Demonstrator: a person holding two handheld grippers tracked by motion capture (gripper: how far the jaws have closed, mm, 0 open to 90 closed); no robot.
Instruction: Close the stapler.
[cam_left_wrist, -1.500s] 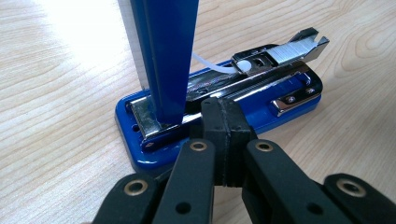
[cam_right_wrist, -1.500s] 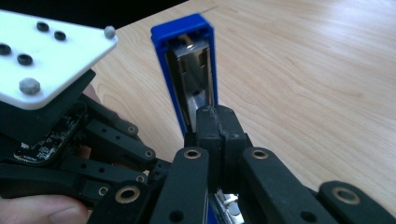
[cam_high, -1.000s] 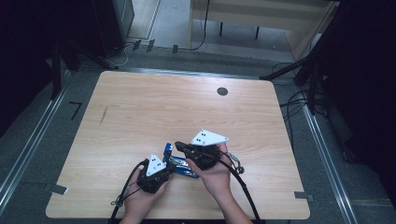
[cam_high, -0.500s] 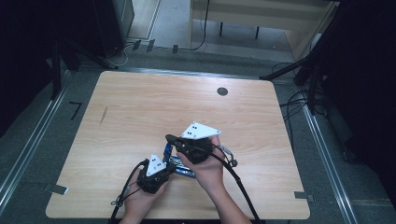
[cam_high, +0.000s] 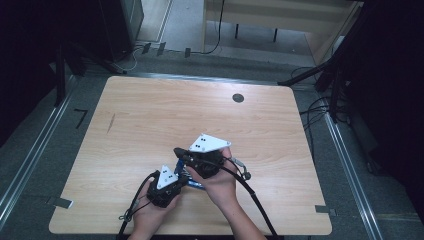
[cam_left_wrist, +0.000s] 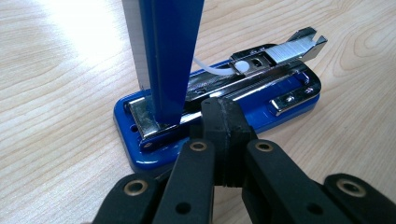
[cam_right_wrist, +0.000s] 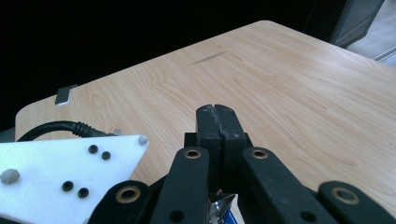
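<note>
Working on the opened blue stapler (cam_high: 190, 181), which sits on the counter (cam_high: 175, 115) close to its 6 o'clock edge, I read this step as keeping the base pinned while the cover is swung clear of the staple channel. My left claw (cam_left_wrist: 223, 109) is pressed together with nothing between its pads. In the left gripper view its tip sits against the side of the staple channel (cam_left_wrist: 261, 79), at about 6 o'clock of the stapler's base (cam_left_wrist: 135, 161). The blue cover (cam_left_wrist: 170, 56) stands nearly upright from the hinge end. In the high view my right claw (cam_high: 177, 151) hangs above the stapler with its tip toward 9 o'clock. It is also pressed together at the pads (cam_right_wrist: 217, 112). A sliver of silver and blue shows low between its fingers, but I cannot tell whether that is a grip on the cover or just the cover seen past them. To do this well I would keep the left claw bearing straight down so the base does not skate on the smooth wood. I would also move the right hand slowly along the hinge's arc. Pulling sideways could, I judge, twist the stapler out from under the left tip or let the cover snap shut.
</note>
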